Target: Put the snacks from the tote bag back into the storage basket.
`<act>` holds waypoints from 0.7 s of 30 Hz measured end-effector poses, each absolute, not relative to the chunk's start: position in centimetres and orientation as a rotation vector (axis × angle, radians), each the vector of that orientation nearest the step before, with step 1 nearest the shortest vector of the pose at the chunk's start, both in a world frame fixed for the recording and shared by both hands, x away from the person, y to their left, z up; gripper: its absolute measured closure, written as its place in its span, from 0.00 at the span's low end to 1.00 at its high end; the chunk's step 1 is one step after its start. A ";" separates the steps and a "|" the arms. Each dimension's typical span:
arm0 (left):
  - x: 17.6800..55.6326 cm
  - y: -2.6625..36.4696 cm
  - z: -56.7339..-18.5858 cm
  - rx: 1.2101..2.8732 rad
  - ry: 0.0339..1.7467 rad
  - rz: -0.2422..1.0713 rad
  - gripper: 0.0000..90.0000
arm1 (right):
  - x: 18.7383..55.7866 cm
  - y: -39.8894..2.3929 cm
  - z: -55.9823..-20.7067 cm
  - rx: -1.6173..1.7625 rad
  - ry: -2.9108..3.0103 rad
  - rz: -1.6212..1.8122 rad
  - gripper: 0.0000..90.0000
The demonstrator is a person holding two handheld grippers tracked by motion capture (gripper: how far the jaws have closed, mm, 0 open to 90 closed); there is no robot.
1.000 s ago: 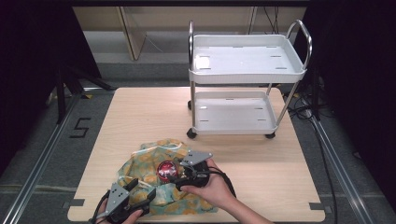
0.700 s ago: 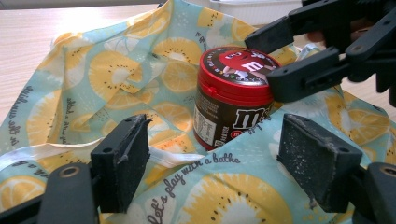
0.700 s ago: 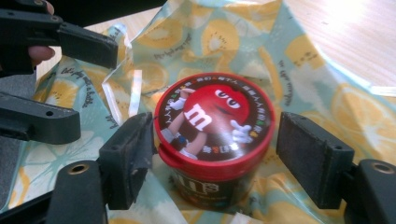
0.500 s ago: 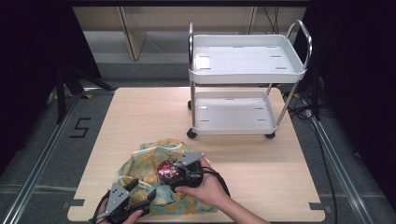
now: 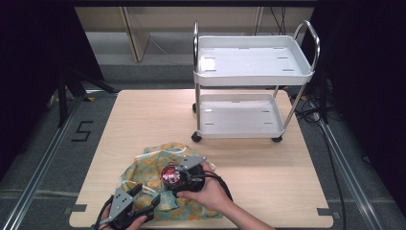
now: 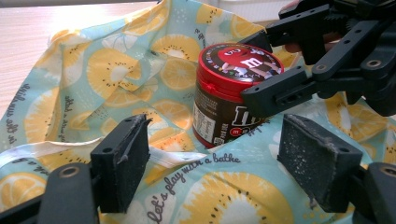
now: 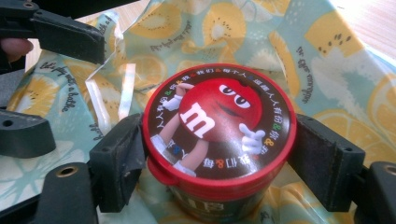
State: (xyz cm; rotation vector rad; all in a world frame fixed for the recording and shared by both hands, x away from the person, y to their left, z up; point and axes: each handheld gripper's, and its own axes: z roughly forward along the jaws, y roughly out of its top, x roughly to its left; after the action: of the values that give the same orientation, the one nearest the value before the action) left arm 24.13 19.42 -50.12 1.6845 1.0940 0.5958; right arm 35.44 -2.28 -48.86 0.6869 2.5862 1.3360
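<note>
On the table [image 5: 249, 177], fruit-print cloth [image 5: 148, 172] surrounds the jar [image 5: 170, 175]; cart [image 5: 249, 76] beyond

A lab-style recording room, not a home.

A plain wooden table [image 5: 249, 124] stands alone on a grey floor, with metal rails [image 5: 43, 163] running along both of its sides and the number 5 [image 5: 82, 131] marked on the floor by its left edge. Dark curtains close off left and right. A white two-shelf cart [image 5: 253, 72] stands at the table's far right corner, and cables [image 5: 311, 108] lie on the floor beside it.
</note>
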 end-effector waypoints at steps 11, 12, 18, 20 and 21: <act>24.1 19.4 -50.1 1.702 1.095 0.594 0.27 | 35.6 -1.8 -49.3 0.700 2.587 1.328 0.26; 24.1 19.4 -50.1 1.702 1.093 0.596 0.27 | 35.6 -1.8 -49.3 0.700 2.587 1.328 0.26; 24.1 19.4 -50.1 1.702 1.095 0.598 0.27 | 35.7 -1.6 -49.5 0.700 2.575 1.331 0.26; 24.1 19.3 -50.2 1.689 1.097 0.593 0.27 | 35.8 -1.6 -49.6 0.672 2.565 1.330 0.27; 24.1 19.3 -50.2 1.691 1.096 0.593 0.27 | 35.8 -1.5 -49.6 0.669 2.555 1.330 0.27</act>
State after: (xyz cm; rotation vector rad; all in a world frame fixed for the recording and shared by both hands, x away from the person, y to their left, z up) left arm 24.13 19.34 -50.15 1.6906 1.0961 0.5928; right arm 35.80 -1.55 -49.63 0.6688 2.5548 1.3304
